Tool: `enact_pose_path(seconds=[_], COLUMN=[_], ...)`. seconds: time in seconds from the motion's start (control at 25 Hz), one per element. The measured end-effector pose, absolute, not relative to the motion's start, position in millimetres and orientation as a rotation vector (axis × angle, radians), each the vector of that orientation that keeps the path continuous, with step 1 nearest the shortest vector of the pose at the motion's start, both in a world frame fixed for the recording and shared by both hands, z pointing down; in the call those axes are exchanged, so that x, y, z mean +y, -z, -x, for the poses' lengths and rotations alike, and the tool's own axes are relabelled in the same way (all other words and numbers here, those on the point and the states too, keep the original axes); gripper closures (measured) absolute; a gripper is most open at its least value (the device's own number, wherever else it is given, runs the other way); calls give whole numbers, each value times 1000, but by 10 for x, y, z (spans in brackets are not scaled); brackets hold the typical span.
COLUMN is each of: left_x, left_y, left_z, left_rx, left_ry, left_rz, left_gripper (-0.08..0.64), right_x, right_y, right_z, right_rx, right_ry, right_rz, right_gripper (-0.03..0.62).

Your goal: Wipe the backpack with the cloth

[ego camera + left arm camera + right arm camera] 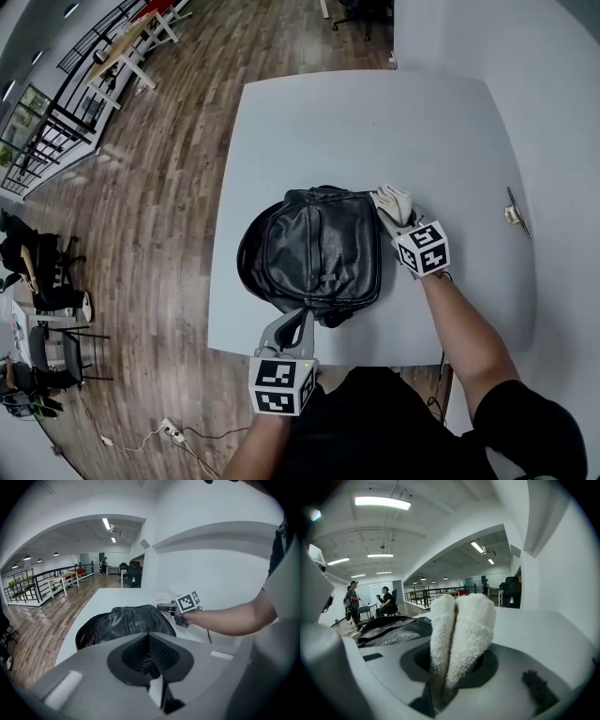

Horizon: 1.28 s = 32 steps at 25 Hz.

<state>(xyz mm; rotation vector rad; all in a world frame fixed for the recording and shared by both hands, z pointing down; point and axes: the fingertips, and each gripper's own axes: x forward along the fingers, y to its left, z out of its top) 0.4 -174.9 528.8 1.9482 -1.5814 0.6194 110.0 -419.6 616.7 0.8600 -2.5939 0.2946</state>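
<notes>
Backpack (319, 248) lies flat on the white worktop (375, 122), toward its near edge. The right tool (397, 218) is clamped on the folded white cloth (392, 200), which sits at the bag's 2 o'clock corner. The left tool (298, 323), jaws drawn together, meets the bag at 6 o'clock; whether it nips any leather is unclear. Wiping looks about to start: next, press the cloth onto the top panel and sweep towards 8 o'clock

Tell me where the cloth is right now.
In the head view, the cloth is held by the right gripper, right of centre, against the backpack's far right corner.
</notes>
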Motion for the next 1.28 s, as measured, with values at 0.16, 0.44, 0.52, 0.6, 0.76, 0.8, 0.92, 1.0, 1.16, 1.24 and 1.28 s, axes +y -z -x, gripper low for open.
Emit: enact_pose_path(seconds=[0.16, 0.44, 0.52, 0.6, 0.76, 0.8, 0.92, 1.0, 1.16, 1.24, 1.28], left_x=[-1716, -1676, -1669, -1658, -1627, -1630, -1632, -1637, -1645, -1644, -1645], left_y=[-5324, -5342, -5326, -5310, -5285, -5279, -5267, -5267, -5282, -5266, -5250], left_z=[16, 68, 79, 98, 159, 169, 211, 258, 347, 385, 405], left_rx=[-1557, -1507, -1488, -1470, -1434, -1424, -1398, -1388, -1373, -1364, -1360], left_ry=[-626, -621, -621, -620, -617, -614, -603, -597, -584, -580, -577], left_rz=[-1969, -2022, -2047, -2069, -2102, -2111, -2138, -2149, -2166, -2179, -2186], left_gripper=[552, 552, 552, 552, 552, 552, 552, 552, 552, 552, 552], right_x=[-4084, -3857, -3779, -3703, -3560, -3538, -3451, -3381, -3209, -3127, -3087], right_y=[-6166, -6112, -6081, -6055, -6020, -6004, -5964, -5962, -5992, -5993, -5992], right_z=[-1158, -1274, -1289, -1311, -1367, -1383, -1417, -1422, -1440, -1448, -1450], right_rx=[-2588, -2571, -2567, -2559, -2526, -2518, -2498, -2481, -2442, -2422, -2411], right_ry=[-303, -316, -314, -314, -323, -322, -325, -325, -331, -340, -345], right_rz=[-890, -959, -973, -995, -1053, -1069, -1109, -1123, -1151, -1173, -1184], right_gripper=[505, 505, 505, 505, 505, 505, 505, 505, 505, 505, 505])
